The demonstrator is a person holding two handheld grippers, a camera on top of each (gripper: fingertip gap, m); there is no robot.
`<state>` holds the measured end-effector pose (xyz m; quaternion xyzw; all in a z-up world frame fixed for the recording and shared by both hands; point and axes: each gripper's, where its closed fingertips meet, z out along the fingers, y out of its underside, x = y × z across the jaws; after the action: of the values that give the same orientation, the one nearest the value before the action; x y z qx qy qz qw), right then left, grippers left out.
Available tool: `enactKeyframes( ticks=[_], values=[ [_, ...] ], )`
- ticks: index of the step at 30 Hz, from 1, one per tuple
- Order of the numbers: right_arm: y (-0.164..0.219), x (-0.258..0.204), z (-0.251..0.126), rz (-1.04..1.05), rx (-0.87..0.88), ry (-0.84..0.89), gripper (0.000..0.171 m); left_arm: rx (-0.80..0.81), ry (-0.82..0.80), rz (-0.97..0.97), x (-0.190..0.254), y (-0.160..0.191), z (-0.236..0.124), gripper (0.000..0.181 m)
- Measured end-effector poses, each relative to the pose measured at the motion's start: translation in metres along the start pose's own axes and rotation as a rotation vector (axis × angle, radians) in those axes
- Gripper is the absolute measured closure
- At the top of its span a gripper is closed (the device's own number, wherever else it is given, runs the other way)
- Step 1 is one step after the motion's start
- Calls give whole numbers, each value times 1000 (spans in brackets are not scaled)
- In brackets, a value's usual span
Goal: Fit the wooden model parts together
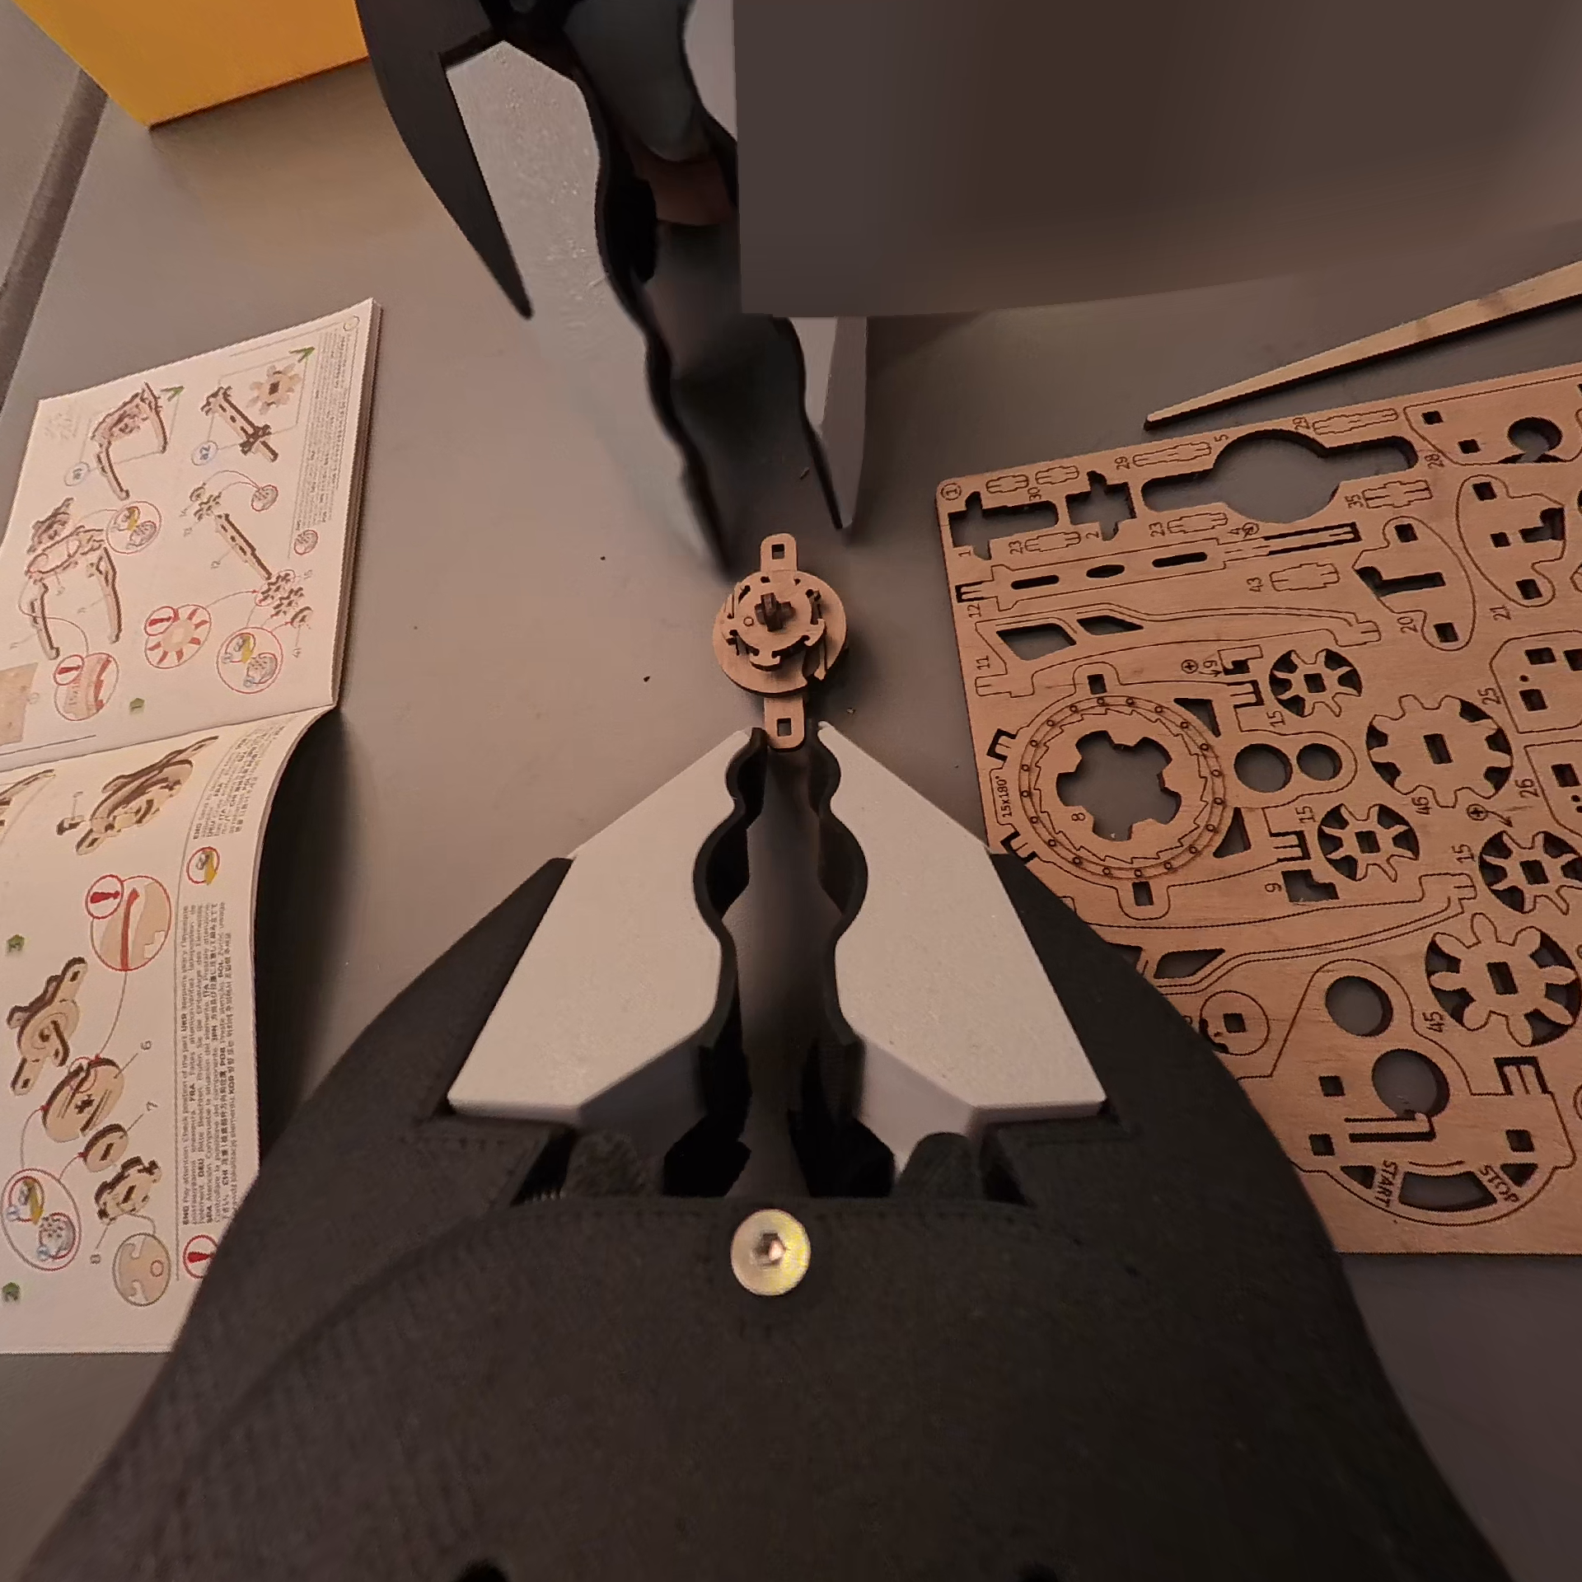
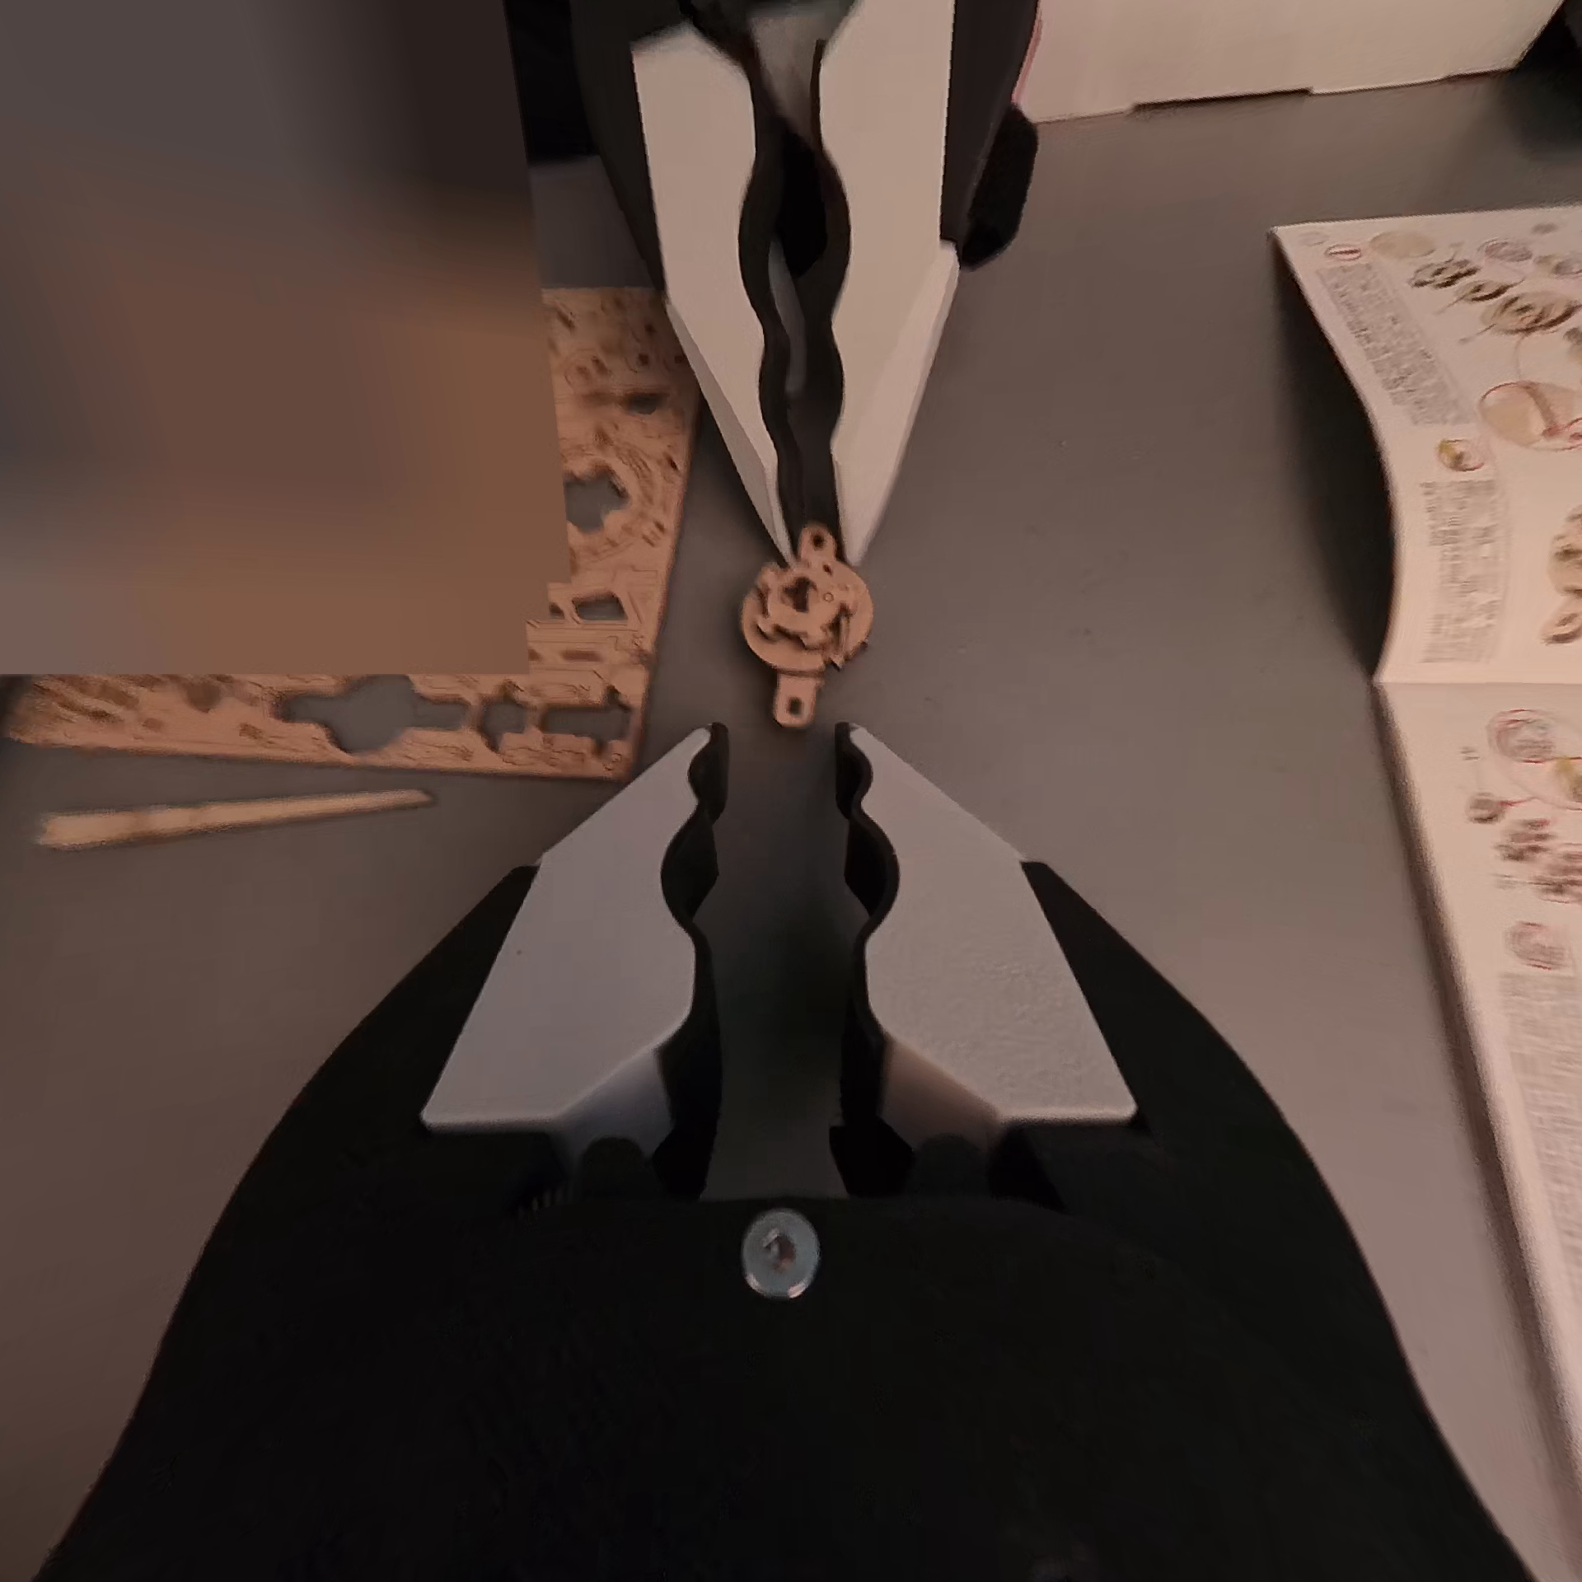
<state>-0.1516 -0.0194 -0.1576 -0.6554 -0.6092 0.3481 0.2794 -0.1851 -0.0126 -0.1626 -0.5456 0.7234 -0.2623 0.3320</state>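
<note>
A small round wooden assembly with a tab at each end is held just above the grey table. My left gripper is shut on its near tab. In the right wrist view the assembly hangs from the left gripper at the far side. My right gripper is open and empty, its fingertips just short of the assembly's free tab. In the left wrist view the right gripper stands open just beyond the assembly.
An open instruction booklet lies to the left; it shows in the right wrist view too. A wooden parts sheet with cut-outs lies to the right, with a thin wooden stick beyond it. A yellow box is at the far left. The gap from one gripper's tips to the other's is roughly 5 cm. Between my right fingertips and the thin wooden stick there is roughly 12 cm. The right camera catches it too, in the right wrist view.
</note>
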Motion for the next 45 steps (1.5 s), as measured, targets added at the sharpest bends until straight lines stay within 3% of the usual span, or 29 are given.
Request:
enactKeyframes(
  ticks=[5,8,20,45],
  values=[
    [-30,13,-15,27,139,101,149,7,-19,35,0,-2,1,174],
    [-44,8,-17,-16,169,133,159,8,-30,48,-1,-3,1,174],
    [-30,3,4,-56,56,133,166,10,-57,92,-1,-6,4,174],
    [-25,-1,6,39,68,52,167,14,-66,119,0,-7,4,174]
  ],
)
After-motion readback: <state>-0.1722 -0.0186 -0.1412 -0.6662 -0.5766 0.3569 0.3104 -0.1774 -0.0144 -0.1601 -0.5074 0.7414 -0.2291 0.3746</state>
